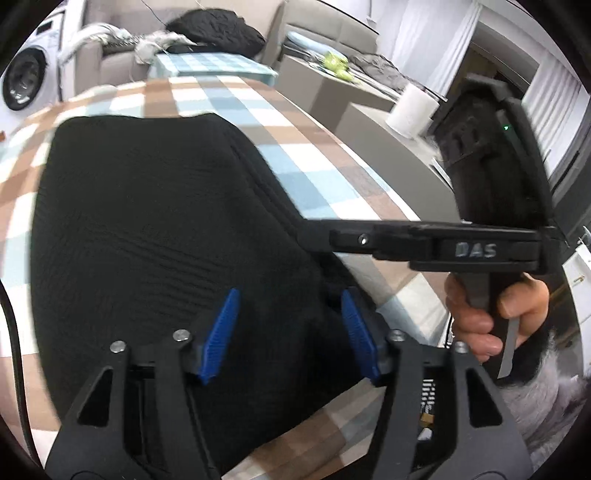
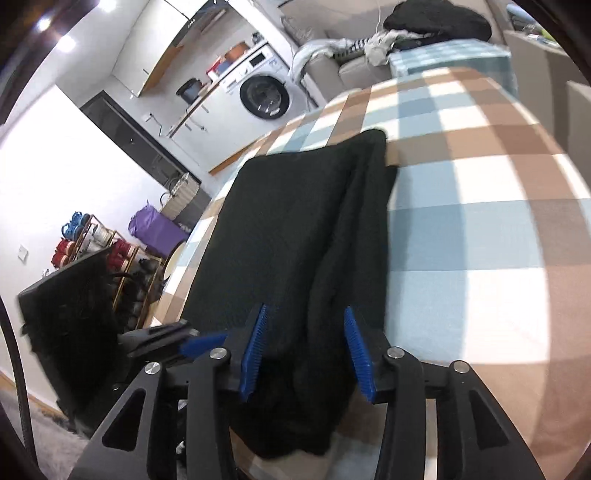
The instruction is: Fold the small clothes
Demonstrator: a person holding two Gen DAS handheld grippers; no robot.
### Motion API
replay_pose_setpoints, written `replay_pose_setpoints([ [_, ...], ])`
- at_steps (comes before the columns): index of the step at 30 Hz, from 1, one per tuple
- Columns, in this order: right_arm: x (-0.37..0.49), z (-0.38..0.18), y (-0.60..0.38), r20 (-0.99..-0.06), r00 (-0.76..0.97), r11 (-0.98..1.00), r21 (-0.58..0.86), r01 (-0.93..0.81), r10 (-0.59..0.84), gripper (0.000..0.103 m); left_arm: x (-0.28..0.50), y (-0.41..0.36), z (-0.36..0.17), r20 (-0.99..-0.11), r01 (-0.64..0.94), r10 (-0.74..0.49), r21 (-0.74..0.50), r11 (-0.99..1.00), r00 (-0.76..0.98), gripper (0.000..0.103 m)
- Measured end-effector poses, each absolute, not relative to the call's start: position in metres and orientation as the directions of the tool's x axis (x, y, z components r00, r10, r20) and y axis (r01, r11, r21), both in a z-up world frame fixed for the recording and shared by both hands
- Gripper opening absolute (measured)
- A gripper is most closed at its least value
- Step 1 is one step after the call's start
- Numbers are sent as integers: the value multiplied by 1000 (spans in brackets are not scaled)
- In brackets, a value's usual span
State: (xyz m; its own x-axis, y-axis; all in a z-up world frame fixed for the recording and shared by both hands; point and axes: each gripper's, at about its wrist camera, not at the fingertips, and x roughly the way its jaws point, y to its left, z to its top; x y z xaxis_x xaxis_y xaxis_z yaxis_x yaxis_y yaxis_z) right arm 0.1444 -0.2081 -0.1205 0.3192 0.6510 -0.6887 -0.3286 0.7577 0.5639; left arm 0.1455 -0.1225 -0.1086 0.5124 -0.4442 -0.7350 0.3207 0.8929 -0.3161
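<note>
A black knitted garment [image 1: 155, 229] lies folded on the checked tablecloth [image 1: 229, 99]; it also shows in the right wrist view [image 2: 295, 229]. My left gripper [image 1: 290, 317] is open, its blue pads just above the garment's near edge. My right gripper [image 2: 304, 332] is open over the garment's near end, holding nothing. In the left wrist view the right gripper [image 1: 314, 236] reaches in from the right and touches the garment's right edge. In the right wrist view the left gripper's blue fingertip [image 2: 203, 343] shows at the garment's left edge.
A grey sofa [image 1: 110, 59] with dark clothes [image 1: 218, 26] stands behind the table. A paper roll [image 1: 412, 109] sits on a grey unit at the right. A washing machine [image 2: 264, 92] and a shoe rack [image 2: 110, 251] stand on the left side of the room.
</note>
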Motion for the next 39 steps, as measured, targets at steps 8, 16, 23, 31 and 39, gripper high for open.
replay_pose_setpoints([
  [8,140,-110,-174,-709,341,770,455,-448,617,8,138,-50,-103,-734,162,-329,-292,943,594,56],
  [16,157,-134,-184,-790,340,849,400,-346,510,16,133,-10,-113,-758,87,-249,-248,965,604,57],
  [23,109,-101,-228,-730,414,837,434,-334,544,41,122,6,-126,-779,48,-223,-241,969,586,57],
  [31,77,-127,-199,-748,304,789,453,-416,590,20,104,6,-130,-794,58,-241,-251,966,558,57],
  [39,77,-134,-201,-773,237,781,468,-414,589,5,83,9,-129,-797,65,-247,-254,965,552,61],
])
